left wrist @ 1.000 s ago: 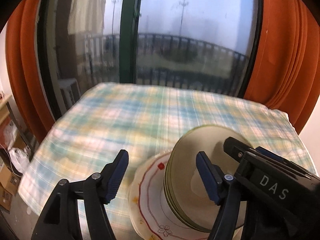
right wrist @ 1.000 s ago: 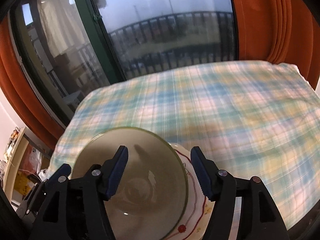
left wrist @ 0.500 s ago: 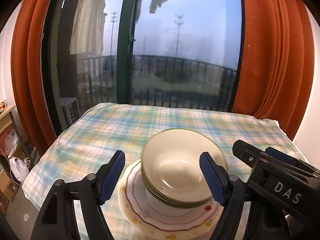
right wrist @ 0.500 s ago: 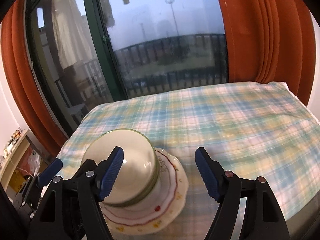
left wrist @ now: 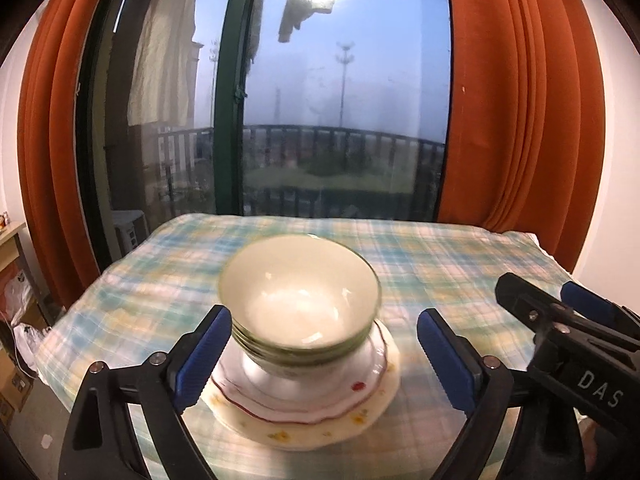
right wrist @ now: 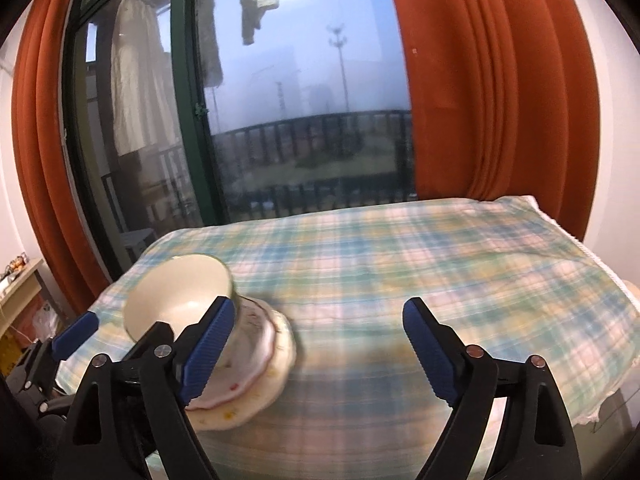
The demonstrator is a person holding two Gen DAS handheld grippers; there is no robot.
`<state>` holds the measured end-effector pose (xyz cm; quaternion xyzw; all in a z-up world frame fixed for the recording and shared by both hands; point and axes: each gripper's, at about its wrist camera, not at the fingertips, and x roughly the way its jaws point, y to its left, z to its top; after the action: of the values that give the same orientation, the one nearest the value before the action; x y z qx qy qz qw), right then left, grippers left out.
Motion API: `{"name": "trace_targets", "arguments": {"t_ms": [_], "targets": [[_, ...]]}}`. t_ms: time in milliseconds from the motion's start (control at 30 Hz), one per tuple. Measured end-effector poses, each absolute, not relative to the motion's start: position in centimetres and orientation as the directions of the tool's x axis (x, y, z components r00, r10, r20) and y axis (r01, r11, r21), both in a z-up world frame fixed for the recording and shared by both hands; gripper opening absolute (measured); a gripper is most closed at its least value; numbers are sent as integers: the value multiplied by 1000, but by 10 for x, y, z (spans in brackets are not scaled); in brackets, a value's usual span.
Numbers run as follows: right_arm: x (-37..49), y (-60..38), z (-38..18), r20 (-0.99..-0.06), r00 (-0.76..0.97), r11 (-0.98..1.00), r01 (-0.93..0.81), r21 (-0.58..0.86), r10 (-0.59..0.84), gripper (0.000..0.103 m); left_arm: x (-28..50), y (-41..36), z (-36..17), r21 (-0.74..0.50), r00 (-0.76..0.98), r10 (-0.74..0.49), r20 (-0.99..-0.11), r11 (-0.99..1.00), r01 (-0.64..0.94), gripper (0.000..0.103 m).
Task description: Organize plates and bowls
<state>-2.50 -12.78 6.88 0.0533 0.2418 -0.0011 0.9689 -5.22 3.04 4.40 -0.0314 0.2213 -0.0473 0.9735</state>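
Jaws of both grippers stand wide apart and have just been opening; neither clamps anything. The left gripper (left wrist: 324, 360) frames the crockery pile, yet its blue pads (left wrist: 204, 356) sit clear of the ware, with no contact visible. The right gripper (right wrist: 316, 354) has only tablecloth between its jaws, the pile lying off to its left, partly behind its left pad.

Location: the stack of bowls (left wrist: 300, 312) sits nested and upright on the plates (left wrist: 304, 400), which lie on the checked tablecloth (left wrist: 440, 264) at its near edge, towards the left corner as the right wrist view shows it. The window (left wrist: 340, 120) and orange curtains (left wrist: 520, 100) stand well beyond the far edge of the cloth.

Handling assessment: the bowls look glazed ceramic, so I judge them rigid, smooth under the pads and liable to chip or break if knocked or dropped. Nested together they would be fairly heavy for a single rim pinch, and the top bowls could shift. The plates, scalloped with a red line and small flowers, are thin and flat on a soft cloth, leaving little edge to get under.

Recommended hold: take one bowl at a time, one pad inside and one outside the rim wall, or lift the whole pile by opposite plate rims using both grippers.
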Motion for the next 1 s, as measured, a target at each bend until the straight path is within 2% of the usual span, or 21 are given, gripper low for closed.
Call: {"name": "trace_targets", "arguments": {"t_ms": [333,1000], "targets": [[-52,-162,52,-417,905,994,105,34,-81,95,-67,13,27,-50,910,-69,-409,997,53,101],[-55,-165,42,-416,904,993,116,23,-96,97,-75,8,23,-29,916,-79,-392,997,74,101]]}}
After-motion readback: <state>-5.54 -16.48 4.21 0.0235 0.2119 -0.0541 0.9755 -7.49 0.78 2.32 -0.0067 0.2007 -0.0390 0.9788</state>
